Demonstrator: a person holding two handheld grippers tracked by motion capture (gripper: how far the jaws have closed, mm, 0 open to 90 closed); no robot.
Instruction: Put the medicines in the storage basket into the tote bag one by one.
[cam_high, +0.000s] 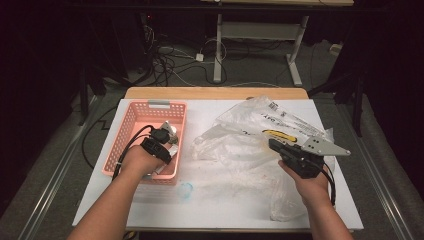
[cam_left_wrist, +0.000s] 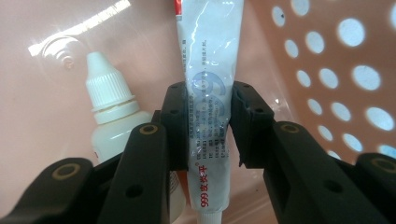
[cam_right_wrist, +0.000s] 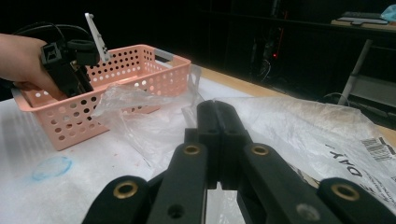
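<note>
overhead, white table (cam_high: 220, 200) in a dark room; left jaws grip tube (cam_left_wrist: 210, 116), right closed.

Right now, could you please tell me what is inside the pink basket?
Inside the pink basket lie a white ointment tube, between the left gripper fingers, and a white dropper bottle. The gripper covers the rest.

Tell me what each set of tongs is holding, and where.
Left tongs clamp the white tube across its middle, inside the pink basket. Right tongs are shut, pinching the clear plastic bag.
</note>
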